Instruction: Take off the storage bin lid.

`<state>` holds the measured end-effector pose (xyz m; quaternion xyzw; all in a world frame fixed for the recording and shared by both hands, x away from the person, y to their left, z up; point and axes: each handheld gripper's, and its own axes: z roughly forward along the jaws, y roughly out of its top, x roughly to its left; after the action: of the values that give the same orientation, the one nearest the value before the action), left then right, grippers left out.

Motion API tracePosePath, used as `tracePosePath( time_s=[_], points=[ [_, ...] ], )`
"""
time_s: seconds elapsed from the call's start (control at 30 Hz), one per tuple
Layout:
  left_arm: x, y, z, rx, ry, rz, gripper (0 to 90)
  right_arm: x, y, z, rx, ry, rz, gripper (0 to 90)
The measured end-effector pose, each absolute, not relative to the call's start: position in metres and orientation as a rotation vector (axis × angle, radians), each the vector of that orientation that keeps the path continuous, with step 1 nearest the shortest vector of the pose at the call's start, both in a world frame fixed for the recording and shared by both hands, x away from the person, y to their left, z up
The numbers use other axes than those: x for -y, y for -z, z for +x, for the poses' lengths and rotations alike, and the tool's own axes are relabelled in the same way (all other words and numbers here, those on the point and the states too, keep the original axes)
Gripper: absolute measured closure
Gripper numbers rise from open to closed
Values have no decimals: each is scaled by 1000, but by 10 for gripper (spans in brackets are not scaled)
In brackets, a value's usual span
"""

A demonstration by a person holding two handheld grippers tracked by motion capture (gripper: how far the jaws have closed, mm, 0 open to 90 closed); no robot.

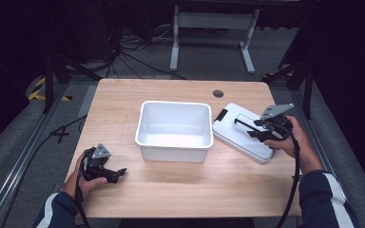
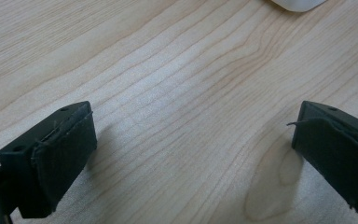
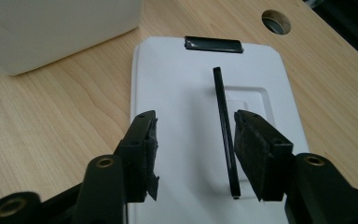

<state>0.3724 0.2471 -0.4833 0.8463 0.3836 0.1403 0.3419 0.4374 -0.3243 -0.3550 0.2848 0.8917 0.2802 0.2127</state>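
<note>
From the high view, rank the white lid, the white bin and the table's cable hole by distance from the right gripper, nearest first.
1. White lid: directly under the right gripper, whose open jaws straddle its black handle.
2. White bin: at the table's centre, to the gripper's left.
3. Cable hole: near the far edge, beyond the lid.

Dark navy sleeves [image 1: 325,197] with white stripes; black grippers, grey three-cornered top plates [image 1: 276,110], black trailing cables [image 1: 292,183], brass screws
</note>
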Motion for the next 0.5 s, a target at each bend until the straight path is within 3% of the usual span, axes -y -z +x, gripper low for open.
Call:
tracePosePath(
  time_s=[0.5],
  points=[
    [-247, 483, 372, -997, -364, 2200, 2, 334, 349, 415, -2412, -778, 782, 365]
  ],
)
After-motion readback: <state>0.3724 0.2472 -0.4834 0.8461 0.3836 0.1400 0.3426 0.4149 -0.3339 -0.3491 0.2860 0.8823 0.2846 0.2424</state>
